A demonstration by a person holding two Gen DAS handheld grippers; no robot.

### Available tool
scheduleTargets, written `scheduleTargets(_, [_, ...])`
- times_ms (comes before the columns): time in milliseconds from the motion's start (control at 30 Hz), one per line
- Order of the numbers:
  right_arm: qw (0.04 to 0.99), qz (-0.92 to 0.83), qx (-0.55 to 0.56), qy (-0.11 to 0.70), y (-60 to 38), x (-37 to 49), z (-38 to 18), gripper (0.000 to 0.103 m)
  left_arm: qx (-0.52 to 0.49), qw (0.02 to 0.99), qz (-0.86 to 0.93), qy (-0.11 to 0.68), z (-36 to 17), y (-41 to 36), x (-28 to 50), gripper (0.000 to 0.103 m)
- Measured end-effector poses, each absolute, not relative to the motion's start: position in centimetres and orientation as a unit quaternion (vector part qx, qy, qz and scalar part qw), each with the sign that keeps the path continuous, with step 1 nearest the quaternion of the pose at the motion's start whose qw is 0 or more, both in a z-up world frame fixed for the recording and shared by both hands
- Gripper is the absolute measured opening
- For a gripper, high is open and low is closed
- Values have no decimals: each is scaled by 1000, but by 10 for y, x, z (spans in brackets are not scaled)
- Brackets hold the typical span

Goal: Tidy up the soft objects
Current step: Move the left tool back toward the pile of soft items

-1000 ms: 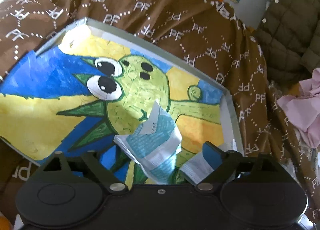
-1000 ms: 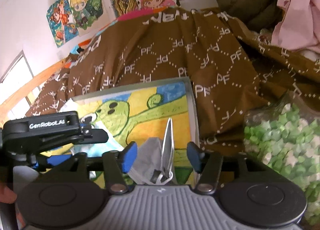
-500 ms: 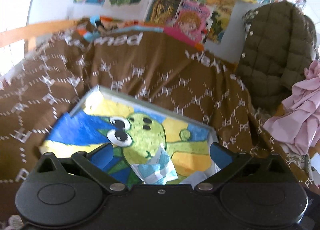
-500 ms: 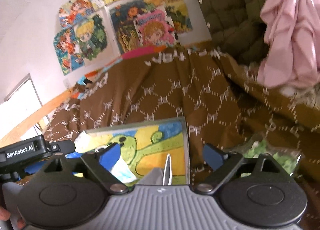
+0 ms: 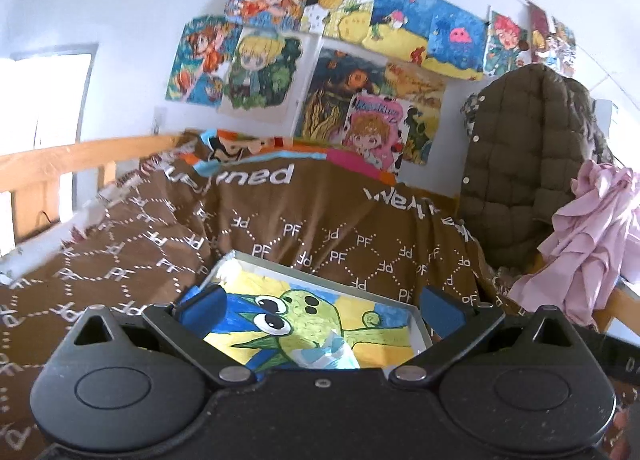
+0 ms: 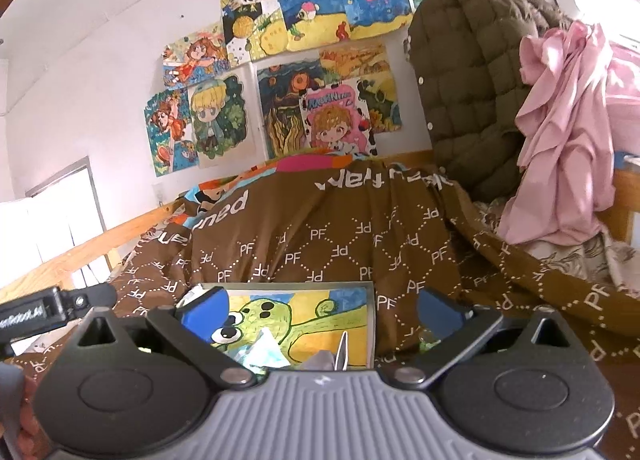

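Both tools have lifted back from the tray (image 5: 418, 330) since a second ago, and the wall posters (image 5: 352, 71) now show. The brown blanket (image 5: 280, 227) reads "PF". Left tool (image 5: 320, 308) and right tool (image 6: 322, 310) gape wide, empty. The blue mask (image 5: 324, 356) and grey mask (image 6: 322, 360) lie in the tray.

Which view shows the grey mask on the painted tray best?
The right wrist view: the grey mask lies on the tray, partly cut off by the gripper body. The left wrist view shows only the blue mask.
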State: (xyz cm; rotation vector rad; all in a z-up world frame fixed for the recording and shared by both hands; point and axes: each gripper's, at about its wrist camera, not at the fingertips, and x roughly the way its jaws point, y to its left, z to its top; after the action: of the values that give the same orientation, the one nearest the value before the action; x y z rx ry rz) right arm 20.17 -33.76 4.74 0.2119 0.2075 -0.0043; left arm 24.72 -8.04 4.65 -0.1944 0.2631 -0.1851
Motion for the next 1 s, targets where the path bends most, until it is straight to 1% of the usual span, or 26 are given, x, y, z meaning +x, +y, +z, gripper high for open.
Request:
scheduleTargets(400, [992, 4, 85, 89, -319, 134, 48, 103, -71, 986, -110, 107, 41, -67, 166, 102])
scheduleTargets(633, [992, 7, 88, 91, -316, 102, 43, 103, -56, 985, -115, 116, 34, -62, 134, 102])
scheduleTargets(1000, [987, -5, 96, 127, -312, 78, 31, 103, -45, 979, -130, 152, 13, -50, 100, 102])
